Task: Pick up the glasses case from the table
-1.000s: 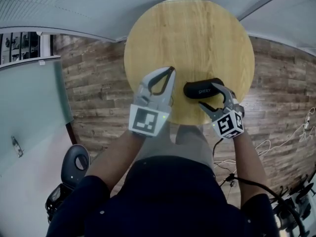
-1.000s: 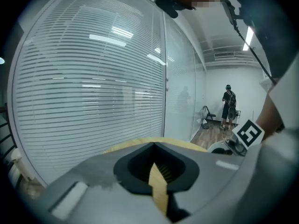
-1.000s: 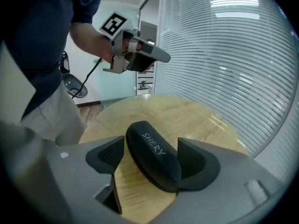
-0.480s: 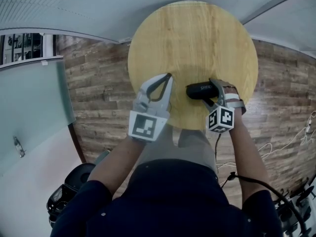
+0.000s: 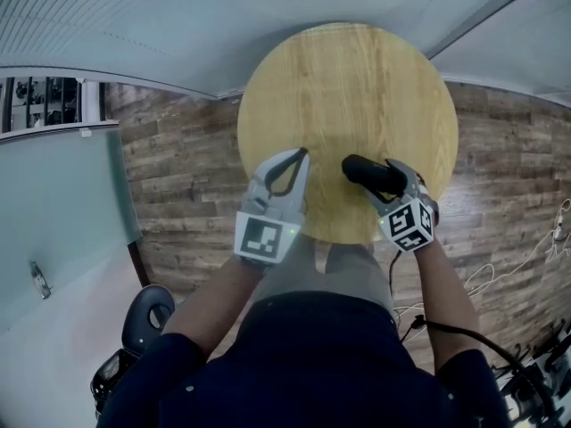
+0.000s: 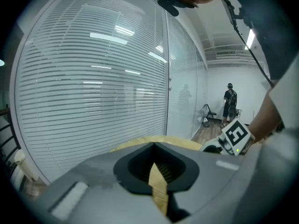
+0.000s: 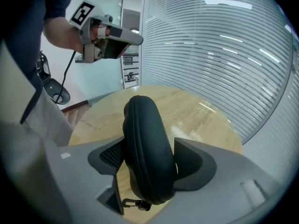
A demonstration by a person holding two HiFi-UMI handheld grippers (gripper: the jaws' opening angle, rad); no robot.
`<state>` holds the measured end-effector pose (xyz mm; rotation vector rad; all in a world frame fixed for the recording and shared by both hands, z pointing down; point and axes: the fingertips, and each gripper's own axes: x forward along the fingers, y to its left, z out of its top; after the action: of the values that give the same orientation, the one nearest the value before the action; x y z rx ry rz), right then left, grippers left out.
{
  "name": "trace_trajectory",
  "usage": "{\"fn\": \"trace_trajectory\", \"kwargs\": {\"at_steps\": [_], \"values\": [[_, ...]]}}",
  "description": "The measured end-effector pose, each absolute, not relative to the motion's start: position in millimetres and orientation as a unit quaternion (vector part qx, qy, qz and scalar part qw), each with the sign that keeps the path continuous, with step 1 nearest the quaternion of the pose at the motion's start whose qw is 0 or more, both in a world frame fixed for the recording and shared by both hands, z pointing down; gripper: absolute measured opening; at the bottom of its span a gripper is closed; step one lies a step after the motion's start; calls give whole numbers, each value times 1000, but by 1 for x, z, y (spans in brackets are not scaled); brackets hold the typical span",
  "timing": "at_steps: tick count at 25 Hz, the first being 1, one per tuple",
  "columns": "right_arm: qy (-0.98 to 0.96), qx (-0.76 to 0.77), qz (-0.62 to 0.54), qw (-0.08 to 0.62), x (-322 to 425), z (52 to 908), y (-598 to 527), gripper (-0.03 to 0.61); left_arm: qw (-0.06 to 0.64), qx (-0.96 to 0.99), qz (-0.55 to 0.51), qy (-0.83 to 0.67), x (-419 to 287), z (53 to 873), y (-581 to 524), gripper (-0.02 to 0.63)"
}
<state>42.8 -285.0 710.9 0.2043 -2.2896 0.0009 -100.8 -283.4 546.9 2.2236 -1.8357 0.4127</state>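
The black glasses case (image 5: 364, 169) lies near the front edge of the round wooden surface (image 5: 348, 78), set at a slant in the head view. In the right gripper view we see the case (image 7: 145, 125) end-on, standing between the two fingers (image 7: 105, 157) of the right gripper (image 7: 149, 143), with a small clip (image 7: 135, 203) hanging at its near end. That gripper (image 5: 385, 182) is closing around the case from both sides. We can make out a sliver of light between the case and one finger, so the grip is not quite sealed. To the left, apart from the case, the left gripper (image 5: 302, 155) hangs over the surface's near edge. Its fingers meet at the tips (image 6: 154, 144) with nothing held, only a strip of the wood showing through. Around the surface we see plank flooring (image 5: 178, 176) and a glass wall with blinds (image 7: 224, 55). A person (image 6: 230, 101) stands far back in the room.
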Motion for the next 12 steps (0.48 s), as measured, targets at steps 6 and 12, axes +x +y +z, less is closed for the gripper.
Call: {"fn": "trace_trajectory", "kwargs": {"at_steps": [6, 12], "values": [[-919, 142, 58, 364, 49, 664, -286, 324, 89, 779, 135, -606, -91, 516, -290, 5], [-930, 177, 44, 318, 47, 596, -289, 324, 68, 789, 115, -600, -89, 477, -292, 5]]}}
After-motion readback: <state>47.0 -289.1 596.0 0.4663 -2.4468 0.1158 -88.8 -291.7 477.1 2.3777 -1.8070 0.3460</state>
